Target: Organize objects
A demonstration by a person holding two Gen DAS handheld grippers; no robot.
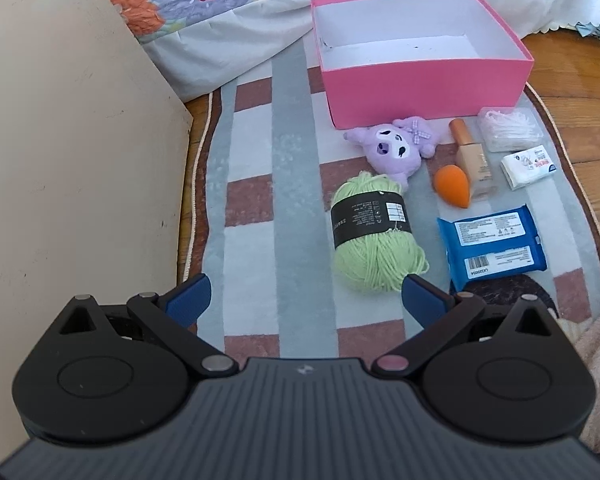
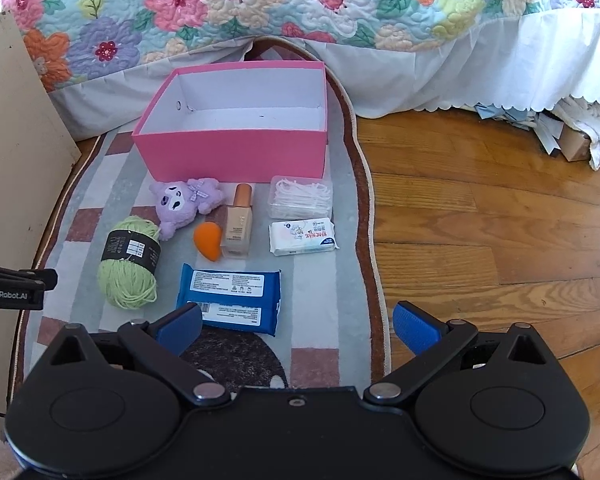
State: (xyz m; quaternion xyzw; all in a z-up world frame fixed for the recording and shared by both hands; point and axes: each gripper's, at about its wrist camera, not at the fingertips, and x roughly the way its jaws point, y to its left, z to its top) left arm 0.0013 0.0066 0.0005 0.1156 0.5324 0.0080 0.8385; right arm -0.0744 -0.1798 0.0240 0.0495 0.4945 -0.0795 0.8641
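Your left hand-held gripper (image 1: 306, 300) is wide open and holds nothing; its right blue pad (image 1: 422, 294) sits just beside the near end of the yarn (image 1: 374, 232), though I cannot tell if it touches. Your right hand-held gripper (image 2: 298, 322) is likewise spread wide and empty, hovering over the near edge of the wipes pack (image 2: 230, 296). Key relation: the yarn lies ahead and slightly right of the left gripper, long axis running roughly away from you, toward the box (image 1: 420, 64); the left gripper is the nearer one to it. The wipes pack lies dead ahead of the right gripper, long axis crosswise to the fingers, so a grasp across its short side looks workable. Further out on the rug (image 1: 260, 200): plush (image 1: 396, 146) just beyond the yarn and close against the box front; sponge (image 1: 454, 184) touching or just beside the bottle (image 1: 470, 156); tissue pack (image 1: 528, 166) and floss box (image 1: 508, 128) to the right. The box stands open and empty at the far end of the rug, against the bed skirt (image 2: 440, 80). Judgement: sorting not yet begun; every item is outside the box. Soft yarn will squash under the pads, so close gently.
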